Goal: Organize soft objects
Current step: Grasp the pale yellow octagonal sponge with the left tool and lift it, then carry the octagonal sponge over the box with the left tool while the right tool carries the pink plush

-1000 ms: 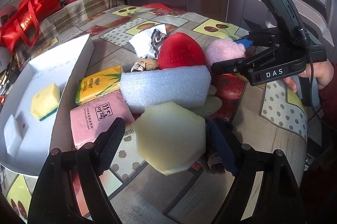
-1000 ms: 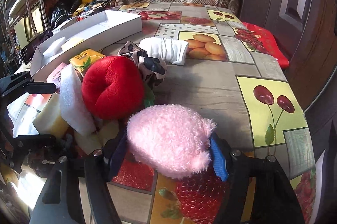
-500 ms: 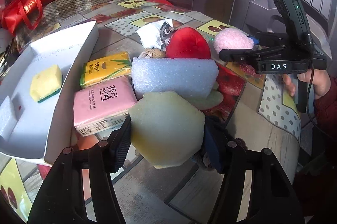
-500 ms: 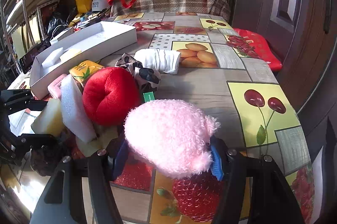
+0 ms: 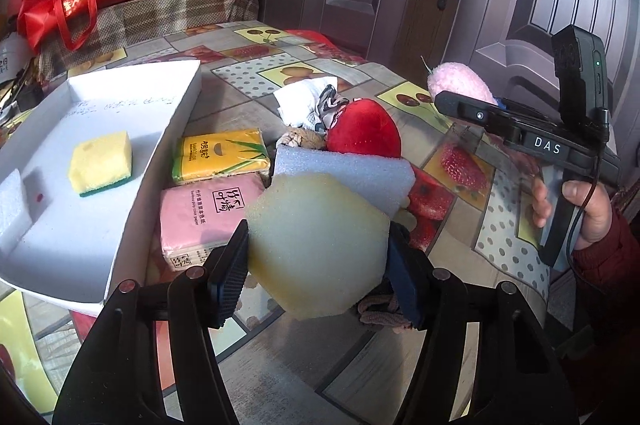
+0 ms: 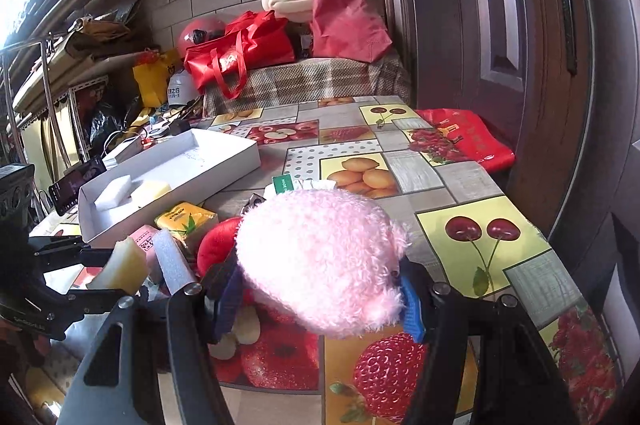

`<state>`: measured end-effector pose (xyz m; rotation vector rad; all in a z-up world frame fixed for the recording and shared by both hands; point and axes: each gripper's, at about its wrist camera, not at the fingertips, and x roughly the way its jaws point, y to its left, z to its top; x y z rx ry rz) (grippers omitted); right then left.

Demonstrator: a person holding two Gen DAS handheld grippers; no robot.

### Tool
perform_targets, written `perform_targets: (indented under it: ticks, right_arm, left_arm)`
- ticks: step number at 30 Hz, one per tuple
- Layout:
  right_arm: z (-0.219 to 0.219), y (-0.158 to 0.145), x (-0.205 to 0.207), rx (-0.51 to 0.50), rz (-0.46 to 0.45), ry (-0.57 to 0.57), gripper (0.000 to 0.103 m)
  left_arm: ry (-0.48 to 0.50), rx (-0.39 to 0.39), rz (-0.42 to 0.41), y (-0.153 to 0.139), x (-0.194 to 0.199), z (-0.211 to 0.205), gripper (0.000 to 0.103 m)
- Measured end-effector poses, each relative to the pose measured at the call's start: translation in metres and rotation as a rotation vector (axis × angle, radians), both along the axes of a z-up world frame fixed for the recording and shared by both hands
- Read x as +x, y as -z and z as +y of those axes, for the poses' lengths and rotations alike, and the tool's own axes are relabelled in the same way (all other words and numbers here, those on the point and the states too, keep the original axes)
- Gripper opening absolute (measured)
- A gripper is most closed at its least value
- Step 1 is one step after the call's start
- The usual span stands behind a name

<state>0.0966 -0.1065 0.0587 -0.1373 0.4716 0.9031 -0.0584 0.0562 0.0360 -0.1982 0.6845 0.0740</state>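
Now you are holding the sponge (image 5: 316, 245) in the left gripper (image 5: 318, 271) jaws and the plush (image 6: 320, 261) in the right gripper (image 6: 320, 299) jaws, so keep squeezing gently while carrying both over the box (image 5: 156, 161) wall.

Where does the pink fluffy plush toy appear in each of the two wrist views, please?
Left wrist view: the pink plush toy sits far right, upper middle, held at the tip of the right gripper.
Right wrist view: the toy fills the lower centre, between that gripper's fingers.
Shared landmark: the white box, on the left in both views.
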Motion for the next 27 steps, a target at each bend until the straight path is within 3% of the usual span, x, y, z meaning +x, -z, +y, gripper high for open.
perform_targets:
  ticks: [10, 12, 14, 21, 27]
  right_arm:
    - [-0.004, 0.003, 0.002, 0.01, 0.02, -0.002, 0.065]
    - [-0.003, 0.002, 0.001, 0.008, 0.017, -0.006, 0.065]
    - [-0.003, 0.002, 0.0, 0.007, 0.015, -0.008, 0.065]
    - [-0.003, 0.002, -0.001, 0.009, 0.018, -0.01, 0.066]
    - [-0.002, 0.002, 0.0, 0.007, 0.021, -0.011, 0.066]
  left_arm:
    - [-0.058, -0.05, -0.061, -0.007, -0.035, 0.015, 0.072]
    - [-0.06, -0.061, -0.07, -0.008, -0.045, 0.018, 0.082]
    - [-0.068, -0.057, -0.077, -0.009, -0.056, 0.019, 0.083]
    - [-0.157, -0.054, -0.043, -0.007, -0.08, 0.036, 0.083]
    - [-0.085, -0.014, 0.009, -0.003, -0.075, 0.024, 0.083]
